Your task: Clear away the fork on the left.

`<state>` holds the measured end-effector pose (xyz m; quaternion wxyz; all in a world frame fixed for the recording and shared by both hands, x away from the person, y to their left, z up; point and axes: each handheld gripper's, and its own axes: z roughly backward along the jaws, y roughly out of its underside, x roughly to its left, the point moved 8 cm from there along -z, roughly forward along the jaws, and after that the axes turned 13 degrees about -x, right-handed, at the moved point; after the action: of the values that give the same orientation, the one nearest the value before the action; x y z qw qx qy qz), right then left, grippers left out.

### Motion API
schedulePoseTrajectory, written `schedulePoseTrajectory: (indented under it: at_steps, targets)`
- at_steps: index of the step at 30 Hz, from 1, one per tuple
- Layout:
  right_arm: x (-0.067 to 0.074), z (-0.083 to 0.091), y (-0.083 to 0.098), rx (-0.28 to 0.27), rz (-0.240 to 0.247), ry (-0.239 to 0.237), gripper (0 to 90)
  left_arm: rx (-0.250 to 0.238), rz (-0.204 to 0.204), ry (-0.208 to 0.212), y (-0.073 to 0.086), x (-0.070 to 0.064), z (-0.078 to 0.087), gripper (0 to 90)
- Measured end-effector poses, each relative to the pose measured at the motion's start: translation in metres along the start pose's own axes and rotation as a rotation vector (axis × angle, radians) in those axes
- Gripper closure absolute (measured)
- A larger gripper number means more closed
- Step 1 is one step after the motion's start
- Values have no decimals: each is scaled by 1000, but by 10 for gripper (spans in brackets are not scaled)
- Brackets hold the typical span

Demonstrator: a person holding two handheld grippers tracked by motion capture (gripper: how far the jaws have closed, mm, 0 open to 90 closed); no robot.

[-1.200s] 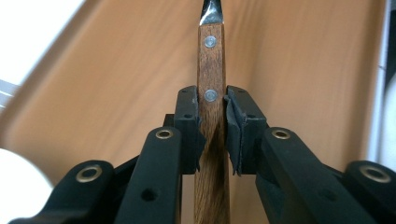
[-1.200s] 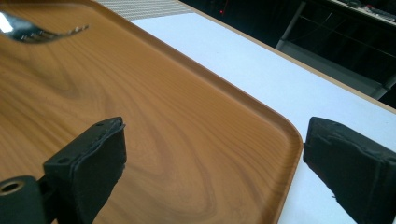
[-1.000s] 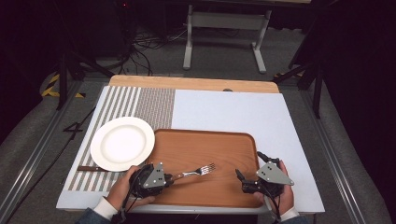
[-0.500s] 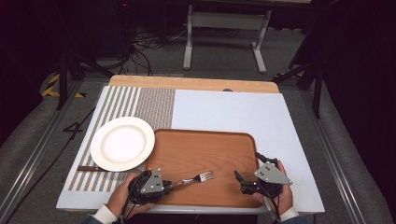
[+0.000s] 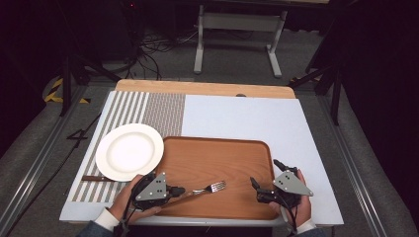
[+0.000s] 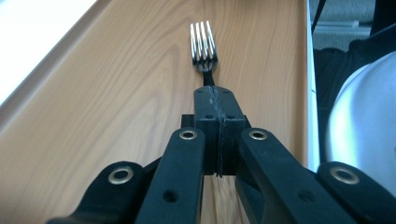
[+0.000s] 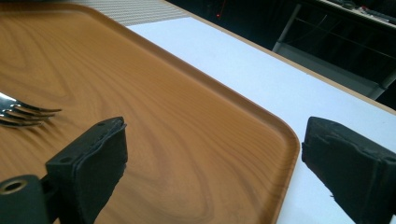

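At the bottom of the high view, the left gripper [image 5: 173,190] sits at the lower-left corner of the tray, pinching the handle of a fork [image 5: 210,187]. In the left gripper view the jaws are pressed together on the handle close behind the neck, so the tines [image 6: 203,39] stick straight out ahead over the wood. A grip that far forward probably gives good control of where the head points, which would suit carrying or laying the fork down rather than scooping with it. Whether the tines touch the tray or float just above it cannot be told.

At the lower right of the high view, the right gripper [image 5: 257,190] rests low at the tray's near-right corner, held in a hand [image 5: 296,205]. Its jaws are spread wide with nothing between them; in the right gripper view the two black pads [image 7: 95,154] frame bare wood and the tray rim, and the fork tips show at the left edge. It looks parked out of the way, ready to help if wanted.

Farther up, the wooden tray [image 5: 222,148] lies in the middle of the white surface [image 5: 247,116], otherwise bare. To its left, a white plate [image 5: 129,151] overlaps the tray's left edge and sits on a striped placemat [image 5: 153,108]. A brown-handled utensil [image 5: 94,178] lies just below the plate, its business end hidden beneath the rim. The arrangement reads like a place setting being laid.
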<state>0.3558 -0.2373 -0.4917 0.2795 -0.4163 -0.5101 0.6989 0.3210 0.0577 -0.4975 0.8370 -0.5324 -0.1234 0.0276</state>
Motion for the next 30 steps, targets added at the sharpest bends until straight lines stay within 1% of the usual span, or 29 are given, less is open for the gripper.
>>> schedulePoseTrajectory:
  at_steps: [1, 3, 4, 6, 8, 10, 11, 13, 14, 15, 16, 17, 18, 19, 21, 22, 25, 26, 27, 29, 30]
  targets:
    - [0, 0, 0, 0, 0, 0, 76, 0, 0, 0, 0, 0, 0, 898]
    - [0, -1, 1, 5, 3, 5, 76, 28, -42, 46, -5, -3, -14, 898]
    - [-1, -1, 2, 6, -2, 8, 76, 36, -53, 63, -7, -4, -20, 898]
    - [-2, -1, 3, 8, -9, 9, 76, 65, -77, 90, -8, -5, -31, 898]
    - [-1, -1, 3, 11, -8, 3, 76, 83, -94, 110, -9, -7, -41, 898]
    - [0, -2, 3, 12, -3, -5, 76, 108, -116, 141, -10, -9, -52, 898]
    - [0, -2, 3, 12, -3, -5, 76, 108, -116, 141, -10, -9, -52, 898]
    - [2, -3, 5, 19, 0, -13, 76, 124, -143, 178, -13, -13, -66, 898]
    - [2, -3, 5, 21, 2, -14, 76, 124, -143, 178, -13, -13, -66, 898]
    - [2, -3, 5, 22, 3, -16, 76, 139, -157, 196, -13, -14, -72, 898]
    - [2, -3, 5, 22, 4, -18, 76, 151, -162, 199, -13, -13, -75, 898]
    - [2, -3, 6, 22, 3, -19, 76, 153, -159, 206, -12, -13, -77, 898]
    - [2, -3, 6, 24, 1, -19, 77, 164, -159, 206, -11, -11, -79, 897]
    - [2, -3, 6, 24, 1, -19, 77, 164, -159, 206, -11, -11, -79, 897]
    - [3, -4, 6, 26, 1, -24, 77, 190, -153, 182, -9, -7, -84, 897]
    - [3, -4, 6, 26, 3, -29, 77, 196, -142, 183, -6, -6, -87, 896]
    - [4, -4, 6, 27, 5, -32, 77, 193, -134, 180, -6, -5, -87, 897]
    - [3, -4, 6, 25, 4, -31, 77, 202, -132, 165, -5, -2, -85, 897]
    - [3, -4, 6, 26, 4, -32, 77, 202, -132, 165, -5, -2, -85, 896]
    - [4, -4, 7, 28, 5, -34, 77, 202, -118, 148, -3, 2, -84, 896]
    - [4, -4, 7, 31, 5, -37, 76, 206, -119, 133, -2, 5, -82, 894]
